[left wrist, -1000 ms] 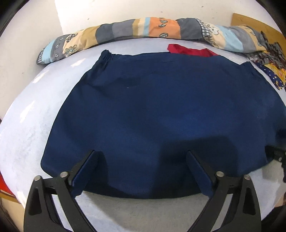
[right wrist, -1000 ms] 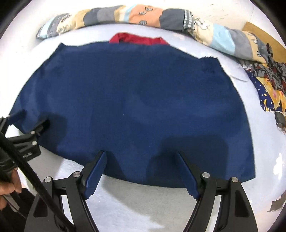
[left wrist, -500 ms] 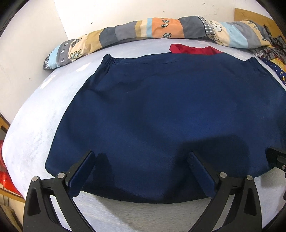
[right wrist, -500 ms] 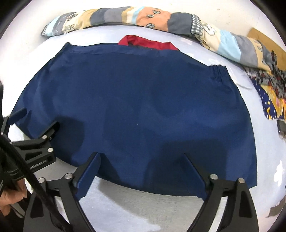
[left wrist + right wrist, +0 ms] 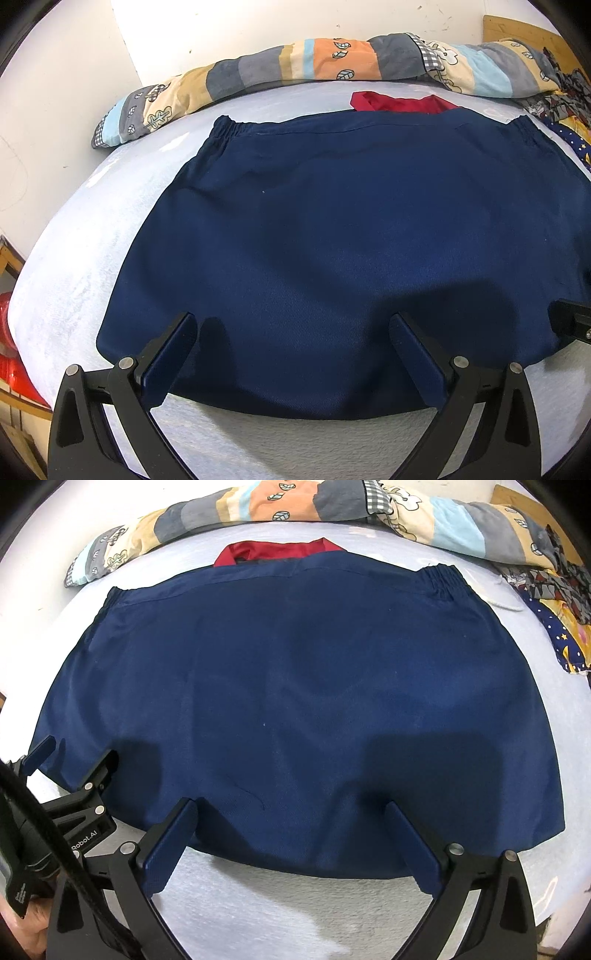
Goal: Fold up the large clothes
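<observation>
Spreading wider, your right gripper [image 5: 291, 834] holds nothing; the left gripper [image 5: 291, 354] gapes too. Pinching only the top layer, probably, of the blue garment [image 5: 295, 686] ahead would spoil your fold.

Left gripper [image 5: 291, 339]: black angular frame with triangular cut-outs, two flat navy-blue finger pads [image 5: 168, 363], round silver screw heads [image 5: 125, 362] at the finger joints. Right gripper [image 5: 290, 825]: same build, dimpled texture visible on the blue pads. In the right wrist view, the left unit's black body bears white "Robot.AI" lettering [image 5: 84, 840]; a thick black cable [image 5: 44, 834] runs across it.
</observation>
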Motion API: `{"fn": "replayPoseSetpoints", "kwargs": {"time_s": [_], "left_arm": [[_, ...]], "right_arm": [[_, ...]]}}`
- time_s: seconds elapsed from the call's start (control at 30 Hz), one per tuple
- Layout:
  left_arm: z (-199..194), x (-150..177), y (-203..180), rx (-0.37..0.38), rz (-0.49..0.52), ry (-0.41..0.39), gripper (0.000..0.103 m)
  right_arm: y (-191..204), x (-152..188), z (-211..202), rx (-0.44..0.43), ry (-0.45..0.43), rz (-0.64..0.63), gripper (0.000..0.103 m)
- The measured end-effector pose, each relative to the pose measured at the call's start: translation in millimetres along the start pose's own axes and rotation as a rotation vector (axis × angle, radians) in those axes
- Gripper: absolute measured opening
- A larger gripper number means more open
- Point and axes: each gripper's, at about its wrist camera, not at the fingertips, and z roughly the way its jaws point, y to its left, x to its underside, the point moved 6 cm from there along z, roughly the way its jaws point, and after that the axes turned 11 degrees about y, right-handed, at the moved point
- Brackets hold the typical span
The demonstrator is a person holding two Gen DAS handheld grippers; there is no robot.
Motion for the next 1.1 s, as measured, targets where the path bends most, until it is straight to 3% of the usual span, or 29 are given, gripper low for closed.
{"fn": "replayPoseSetpoints", "kwargs": {"time_s": [0.43, 0.67, 0.77, 0.87, 1.0, 1.1], "left_arm": [[0, -1, 0, -0.002, -0.002, 0.001, 0.103], [3, -1, 2, 0.022, -0.029, 0.022, 0.103], [5, -2, 4, 0.043, -0.059, 0.045, 0.103], [5, -2, 4, 0.039, -0.059, 0.047, 0.103], [5, -2, 3, 0.041, -0.061, 0.049, 0.103], [5, -2, 2, 0.040, -0.060, 0.049, 0.103]], "right_arm": [[-3, 0, 2, -0.019, 0.000, 0.008, 0.103], [-6, 0, 4, -0.081, 0.020, -0.016, 0.103], [-11, -2, -3, -0.152, 0.032, -0.016, 0.103], [-31, -6, -16, -0.249, 0.001, 0.051, 0.102], [-78, -12, -32, -0.297, -0.053, 0.170, 0.102], [-121, -12, -25, -0.320, -0.028, 0.304, 0.102]]}}
